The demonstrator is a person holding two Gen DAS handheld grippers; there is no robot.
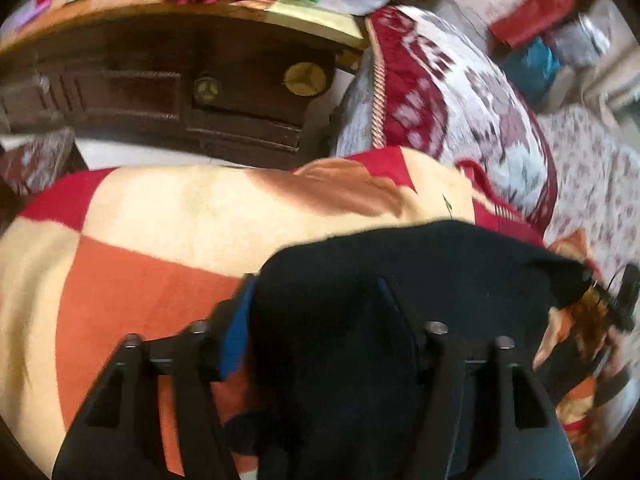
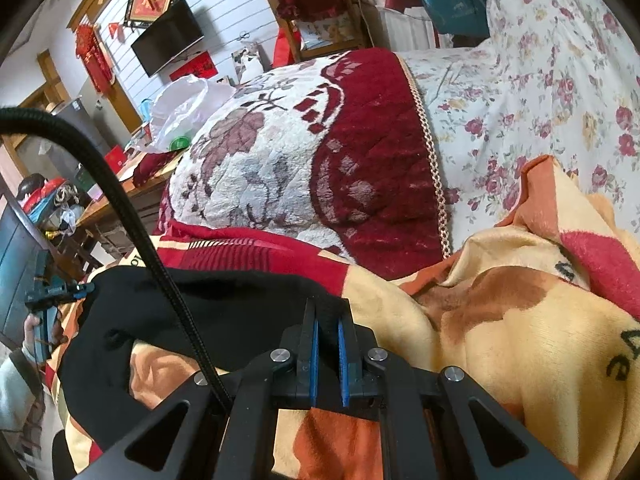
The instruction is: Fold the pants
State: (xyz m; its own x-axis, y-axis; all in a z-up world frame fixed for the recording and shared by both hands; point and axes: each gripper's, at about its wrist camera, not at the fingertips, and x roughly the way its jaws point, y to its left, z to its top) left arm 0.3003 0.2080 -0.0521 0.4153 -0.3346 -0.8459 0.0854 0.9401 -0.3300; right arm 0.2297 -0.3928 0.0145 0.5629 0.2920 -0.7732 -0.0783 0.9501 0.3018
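The black pants (image 1: 400, 288) hang bunched over my left gripper (image 1: 316, 300) and hide most of its fingers; the cloth lies between them, above an orange, cream and red blanket (image 1: 140, 248). In the right wrist view the pants (image 2: 224, 312) stretch from my right gripper (image 2: 328, 320) leftward to the left gripper (image 2: 86, 289). My right gripper is shut on the pants' edge, its blue pads (image 2: 314, 360) nearly together. The left gripper pinches the other end.
A red and white quilted cover (image 2: 304, 168) lies rolled behind the blanket, next to a floral sheet (image 2: 540, 100). A dark wooden table (image 1: 160, 92) stands beyond the bed edge with a plastic bag (image 2: 180, 108) on it. A black cable (image 2: 132, 216) crosses the right wrist view.
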